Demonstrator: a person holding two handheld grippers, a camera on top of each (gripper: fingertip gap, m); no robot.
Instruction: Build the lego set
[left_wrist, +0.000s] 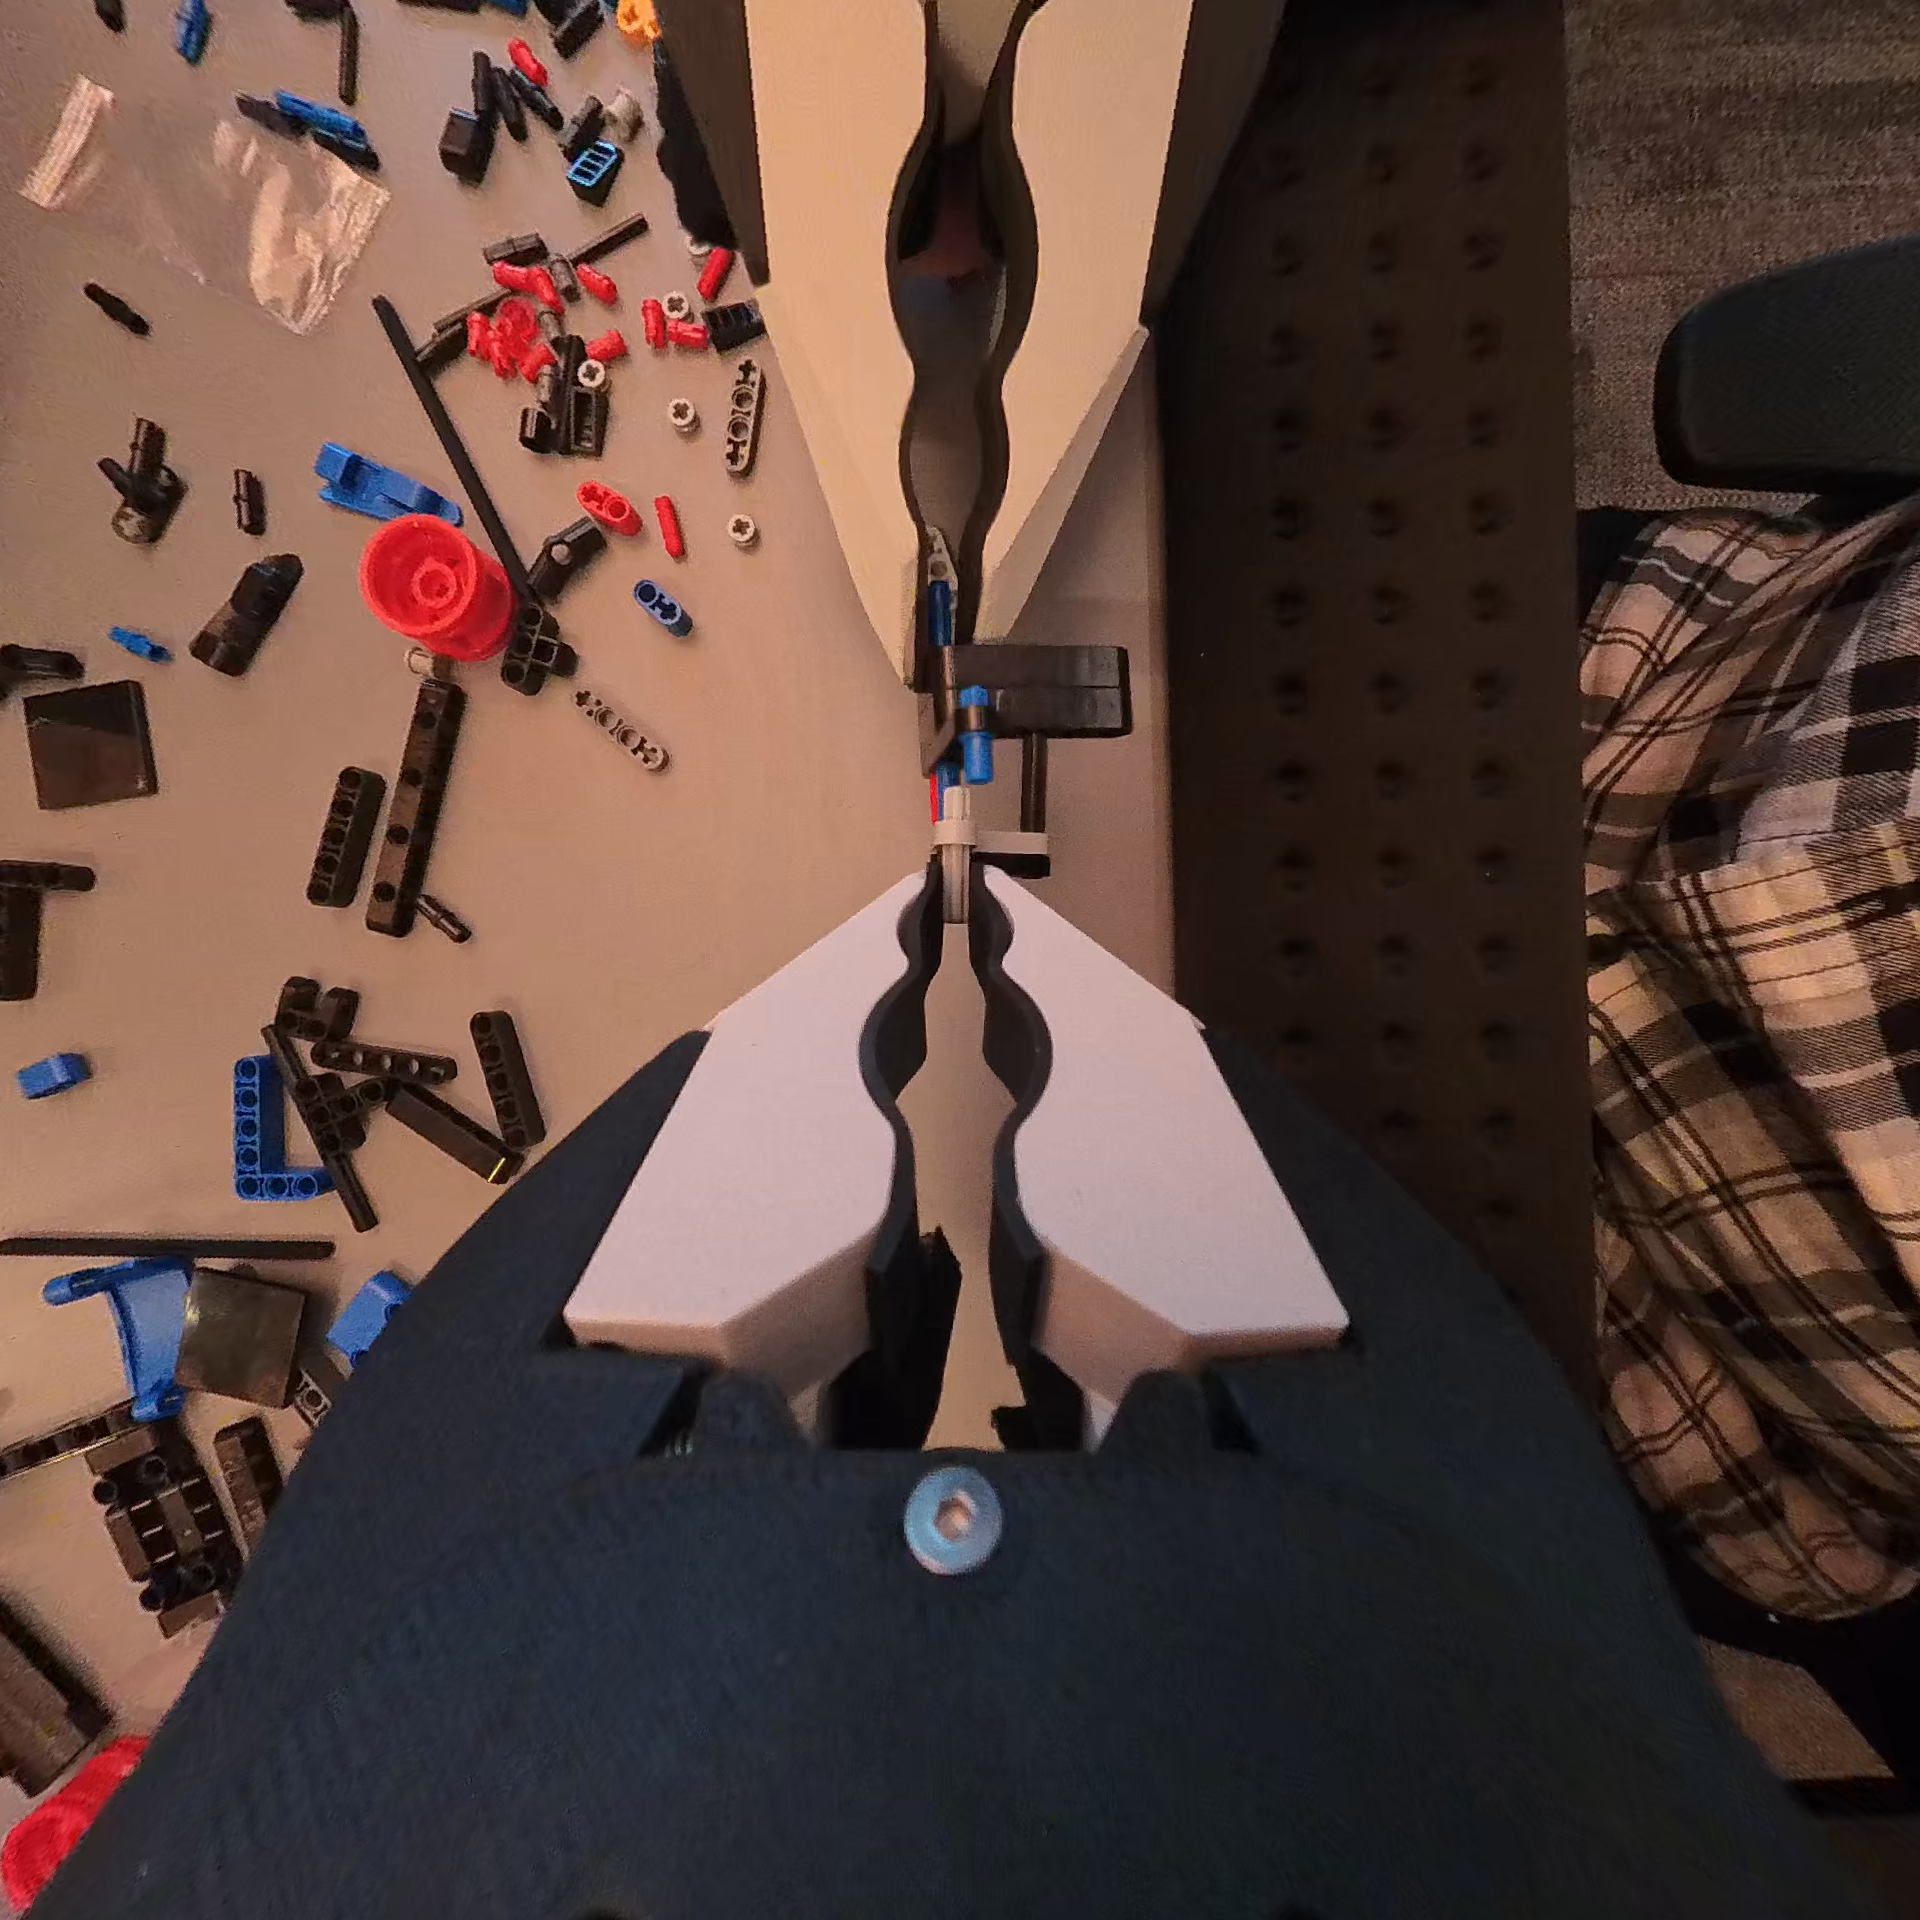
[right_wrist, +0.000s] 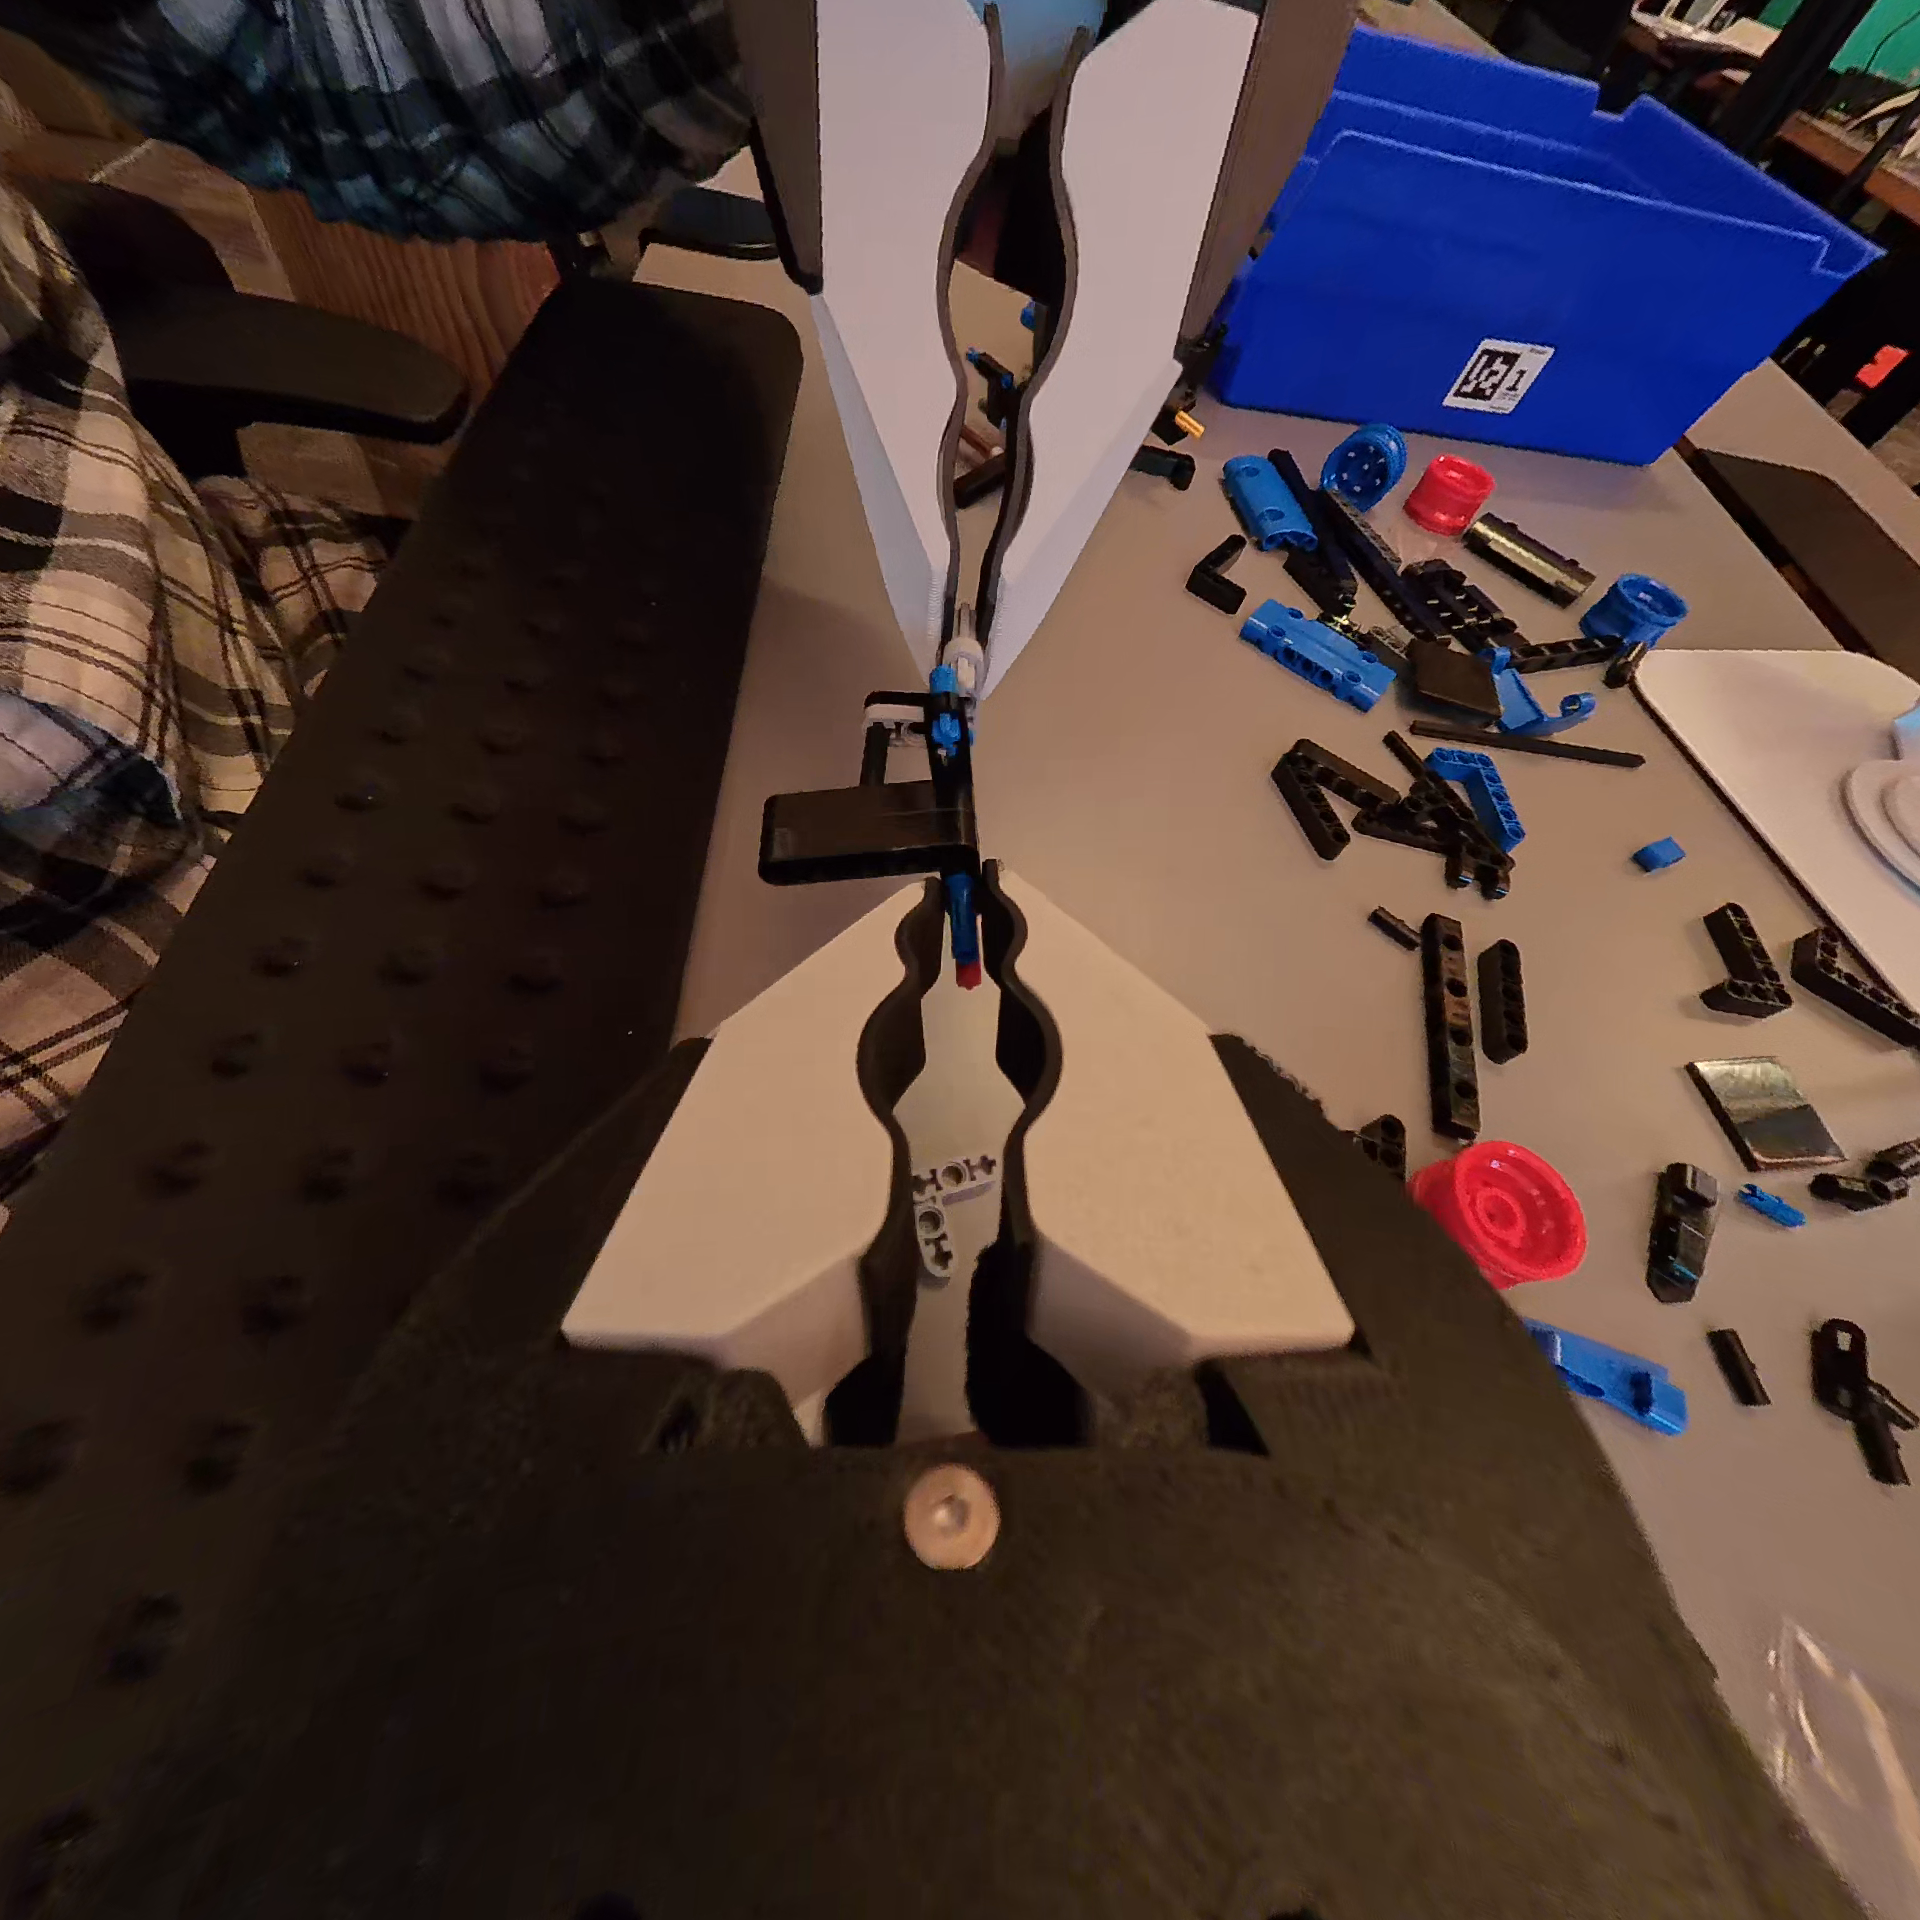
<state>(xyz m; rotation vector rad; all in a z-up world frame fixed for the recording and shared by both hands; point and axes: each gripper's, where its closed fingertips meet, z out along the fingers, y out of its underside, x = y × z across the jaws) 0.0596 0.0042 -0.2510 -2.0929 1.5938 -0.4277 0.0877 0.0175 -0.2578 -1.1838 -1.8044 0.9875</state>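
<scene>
A small Lego assembly (left_wrist: 1049, 691) of black beams, blue pins and a light grey connector hangs between my two grippers above the table edge. In the left wrist view my left gripper (left_wrist: 956, 883) is shut on the light grey connector (left_wrist: 961, 836) at the assembly's near end. The right gripper (left_wrist: 951, 623) comes in from the top and pinches the far end. In the right wrist view my right gripper (right_wrist: 961, 883) is shut on a blue pin with a red tip (right_wrist: 964, 925) below the black beam (right_wrist: 862, 831). The left gripper (right_wrist: 961, 660) faces it from above.
Many loose black, blue and red pieces cover the table (left_wrist: 727, 831), among them a red wheel hub (left_wrist: 431, 592) (right_wrist: 1496, 1210). A blue bin (right_wrist: 1507, 281) stands at the back. A black studded board (right_wrist: 416, 831) lies beside a person in plaid (left_wrist: 1756, 1039). A grey L-piece (right_wrist: 940, 1205) lies under my right fingers. The left gripper's tips are roughly 4 cm from the right gripper's. From the right gripper's tips to the grey L-piece (right_wrist: 940, 1205) is close to 7 cm.
</scene>
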